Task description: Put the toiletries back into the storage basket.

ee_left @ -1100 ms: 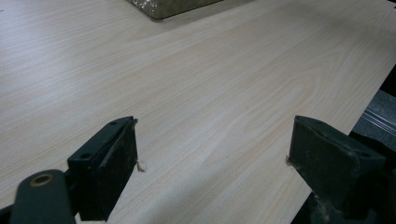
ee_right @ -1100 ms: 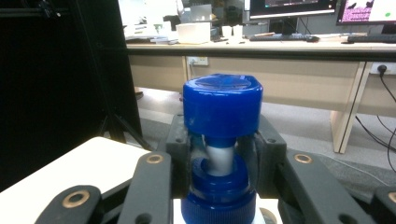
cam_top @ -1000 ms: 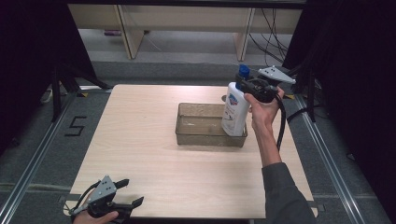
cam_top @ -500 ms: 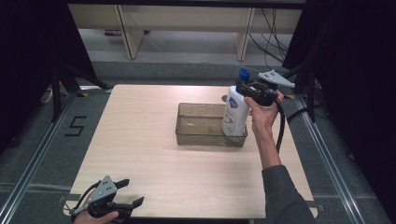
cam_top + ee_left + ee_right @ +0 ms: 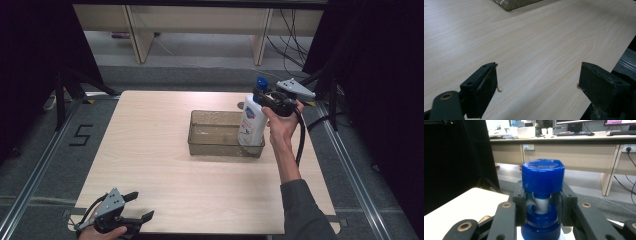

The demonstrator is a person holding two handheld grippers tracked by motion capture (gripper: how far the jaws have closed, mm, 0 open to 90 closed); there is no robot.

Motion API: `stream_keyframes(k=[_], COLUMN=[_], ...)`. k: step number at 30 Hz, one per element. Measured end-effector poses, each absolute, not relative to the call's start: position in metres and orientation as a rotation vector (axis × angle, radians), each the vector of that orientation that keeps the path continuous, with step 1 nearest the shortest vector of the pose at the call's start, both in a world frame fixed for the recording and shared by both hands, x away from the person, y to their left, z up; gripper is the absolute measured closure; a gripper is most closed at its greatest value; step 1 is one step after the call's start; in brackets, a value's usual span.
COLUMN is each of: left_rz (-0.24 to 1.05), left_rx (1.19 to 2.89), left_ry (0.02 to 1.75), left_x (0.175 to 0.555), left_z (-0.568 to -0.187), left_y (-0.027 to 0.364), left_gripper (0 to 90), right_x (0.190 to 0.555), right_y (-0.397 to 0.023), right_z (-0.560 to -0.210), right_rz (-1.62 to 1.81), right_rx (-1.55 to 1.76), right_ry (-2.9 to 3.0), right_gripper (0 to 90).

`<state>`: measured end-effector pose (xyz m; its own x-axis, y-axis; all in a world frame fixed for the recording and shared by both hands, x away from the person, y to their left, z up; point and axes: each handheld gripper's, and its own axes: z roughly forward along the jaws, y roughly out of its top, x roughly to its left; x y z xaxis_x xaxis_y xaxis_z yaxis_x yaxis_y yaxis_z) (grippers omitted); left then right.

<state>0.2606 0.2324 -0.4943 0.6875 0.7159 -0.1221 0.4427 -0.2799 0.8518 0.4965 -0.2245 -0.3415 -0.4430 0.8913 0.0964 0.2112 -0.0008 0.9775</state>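
A white bottle (image 5: 251, 121) with a blue cap (image 5: 261, 82) stands upright in the right end of a clear plastic tray (image 5: 220, 148). My right gripper (image 5: 260, 95) is shut on the bottle's neck just under the cap. In the right gripper view the jaws clamp the neck below the blue cap (image 5: 542, 176) of the bottle, with the right gripper (image 5: 542, 202) level. Whether the bottle's base rests on the tray floor I cannot tell. My left gripper (image 5: 142, 205) lies open at the table's near left edge, its left gripper (image 5: 537, 85) jaws wide apart over bare wood.
The light wooden table (image 5: 150, 150) has bare room left of and in front of the tray. A corner of the tray (image 5: 511, 3) shows far ahead of the left gripper. Desks and cables stand beyond the table's far edge.
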Motion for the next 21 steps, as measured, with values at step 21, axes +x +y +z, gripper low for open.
stream_keyframes(k=[21], left_rz=[0.371], left_rx=[1.964], left_ry=[0.89], left_x=[0.261], left_z=[-0.495], left_y=[0.234], left_gripper=[14.8], right_x=[0.48], right_y=[-0.232], right_z=[-0.353], right_rz=[1.516], right_rx=[1.118], right_ry=[1.677], right_gripper=[65.6])
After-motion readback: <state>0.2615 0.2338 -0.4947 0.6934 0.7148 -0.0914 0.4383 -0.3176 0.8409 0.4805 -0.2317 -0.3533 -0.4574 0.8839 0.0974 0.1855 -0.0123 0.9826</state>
